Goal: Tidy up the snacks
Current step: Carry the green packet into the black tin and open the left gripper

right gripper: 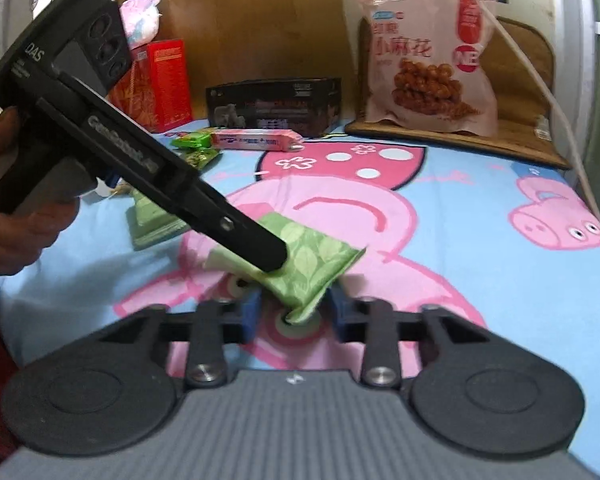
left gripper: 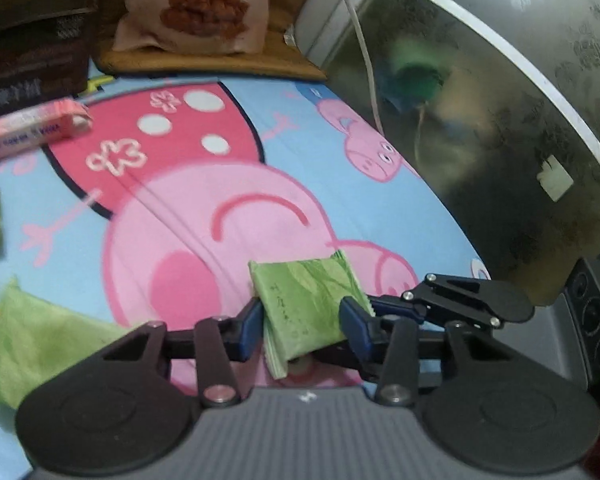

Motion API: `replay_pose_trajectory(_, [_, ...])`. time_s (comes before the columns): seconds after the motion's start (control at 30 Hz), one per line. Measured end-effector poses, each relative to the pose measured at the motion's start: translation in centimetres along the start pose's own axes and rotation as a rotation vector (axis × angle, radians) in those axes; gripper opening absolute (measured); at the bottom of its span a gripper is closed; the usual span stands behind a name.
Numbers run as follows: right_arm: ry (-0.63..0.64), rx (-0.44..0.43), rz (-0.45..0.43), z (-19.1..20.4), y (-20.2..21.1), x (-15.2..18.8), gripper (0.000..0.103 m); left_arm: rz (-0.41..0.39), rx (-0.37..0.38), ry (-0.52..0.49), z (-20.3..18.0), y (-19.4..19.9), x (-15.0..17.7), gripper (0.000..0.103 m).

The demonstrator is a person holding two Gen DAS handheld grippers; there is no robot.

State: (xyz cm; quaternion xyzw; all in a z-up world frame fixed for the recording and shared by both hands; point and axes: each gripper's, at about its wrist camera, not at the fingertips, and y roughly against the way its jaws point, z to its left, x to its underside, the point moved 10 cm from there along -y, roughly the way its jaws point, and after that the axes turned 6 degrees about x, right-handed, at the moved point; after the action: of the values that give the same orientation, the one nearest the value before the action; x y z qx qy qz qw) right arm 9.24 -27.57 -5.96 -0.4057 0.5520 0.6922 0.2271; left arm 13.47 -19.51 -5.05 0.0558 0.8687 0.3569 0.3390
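Between the blue pads of the left hand-held gripper [left gripper: 302, 322] sat a green leaf-print packet [left gripper: 310, 308], clamped at both sides above the cartoon-pig bed sheet [left gripper: 188, 216]. The right hand-held gripper [right gripper: 292, 314] stood slightly apart around the packet's lower corner, pads not visibly pressing (motion blur made contact hard to judge). Faint writing on the packet was unreadable. A second green packet [right gripper: 152, 222] lay partly hidden behind the left tool's body. Farther back, a pink stick pack [right gripper: 256, 140] had blurred print, a black box [right gripper: 274, 108] was illegible, and a large snack bag [right gripper: 428, 64] showed "小麻花".
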Motion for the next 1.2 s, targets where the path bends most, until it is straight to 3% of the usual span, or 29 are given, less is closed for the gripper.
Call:
replay_pose_trajectory(0.13, [0.039, -0.012, -0.045, 1.3, -0.9, -2.8, 0.035, -0.091, -0.009, 0.028, 2.1, 3.1, -2.5, 0.042])
replay_pose_trajectory(0.3, [0.046, -0.089, -0.122, 3.0, -4.3, -8.9, 0.035, -0.217, -0.096, 0.05, 6.0, 8.2, -7.2, 0.045])
replay_pose_trajectory(0.57, [-0.012, -0.21, -0.142, 5.7, -14.8, -20.3, 0.035, -0.385, -0.261, 0.15, 16.1, 13.3, -16.7, 0.049])
replay_pose_trajectory(0.7, [-0.041, -0.205, -0.115, 6.2, -19.7, -23.5, 0.04, -0.429, -0.308, 0.231, 21.3, 13.5, -19.5, 0.052])
replay_pose_trajectory(0.83, [-0.045, -0.15, -0.075, 6.4, -22.5, -23.6, 0.048, -0.422, -0.364, 0.271, 24.6, 12.4, -19.8, 0.054])
replay_pose_trajectory(0.93, [-0.072, -0.137, -0.094, 5.8, -21.9, -23.0, 0.058, -0.419, -0.366, 0.277, 25.1, 12.4, -18.8, 0.055])
replay_pose_trajectory(1.1, [-0.074, -0.097, -0.175, 3.8, -17.4, -20.9, 0.059, -0.463, -0.355, 0.22, 22.5, 14.6, -16.7, 0.056])
replay_pose_trajectory(1.2, [-0.119, -0.105, -0.179, 2.4, -15.6, -19.5, 0.059, -0.475, -0.319, 0.194, 20.2, 15.7, -15.3, 0.056])
